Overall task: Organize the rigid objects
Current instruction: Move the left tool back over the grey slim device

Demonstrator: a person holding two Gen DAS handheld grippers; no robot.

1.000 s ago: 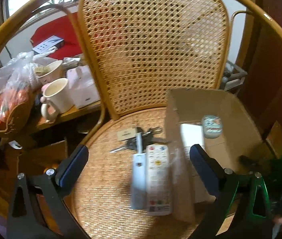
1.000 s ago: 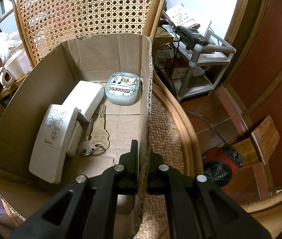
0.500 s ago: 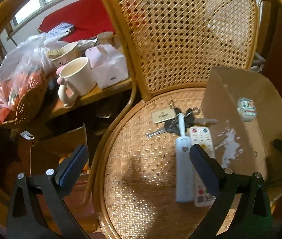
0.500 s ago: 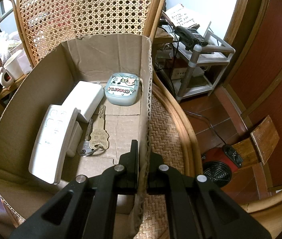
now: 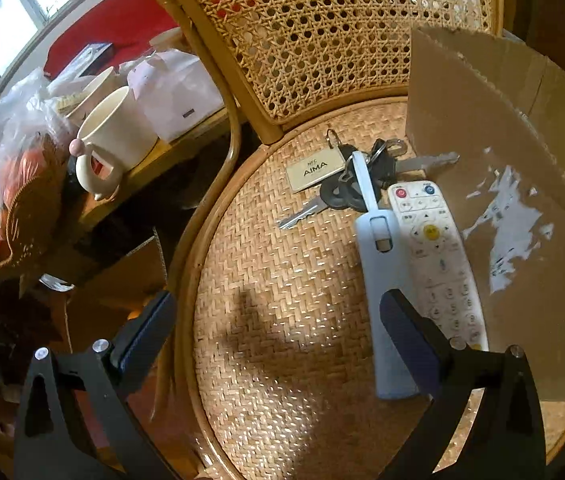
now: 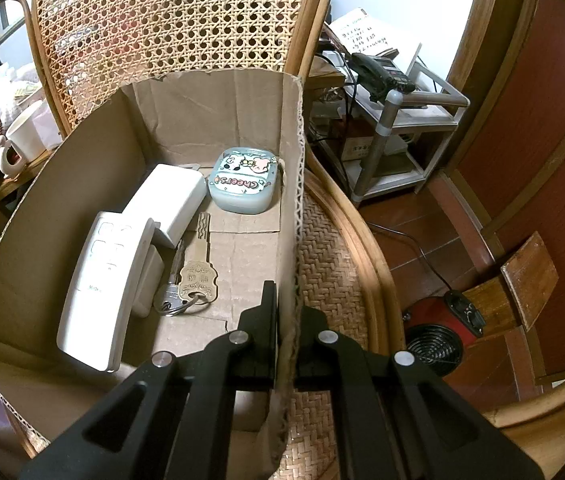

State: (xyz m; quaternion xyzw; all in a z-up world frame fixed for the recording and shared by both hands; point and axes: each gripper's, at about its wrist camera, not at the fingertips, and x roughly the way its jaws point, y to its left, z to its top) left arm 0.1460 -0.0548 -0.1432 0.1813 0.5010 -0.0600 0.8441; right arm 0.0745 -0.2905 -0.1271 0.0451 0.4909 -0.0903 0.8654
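A cardboard box (image 6: 218, 128) on the chair seat, its wall clenched by the right gripper (image 6: 286, 344), already held several items, while remotes (image 5: 434, 256) and keys (image 5: 346, 184) beside it awaited the released left gripper (image 5: 278, 320)

**Tan weave, brown card, pale plastics**

The chair (image 5: 282, 300) seat is tan herringbone weave; its back is honey-coloured open cane. On the seat, the remote (image 5: 438, 256) is white with red, blue and yellow buttons, beside a pale blue-grey stick (image 5: 382, 280) and black-headed keys (image 5: 346, 188). The box (image 6: 242, 128) is plain brown. Inside it: a mint case (image 6: 242, 188) with cartoon print, a brass key (image 6: 198, 272), and white controls (image 6: 102, 284).
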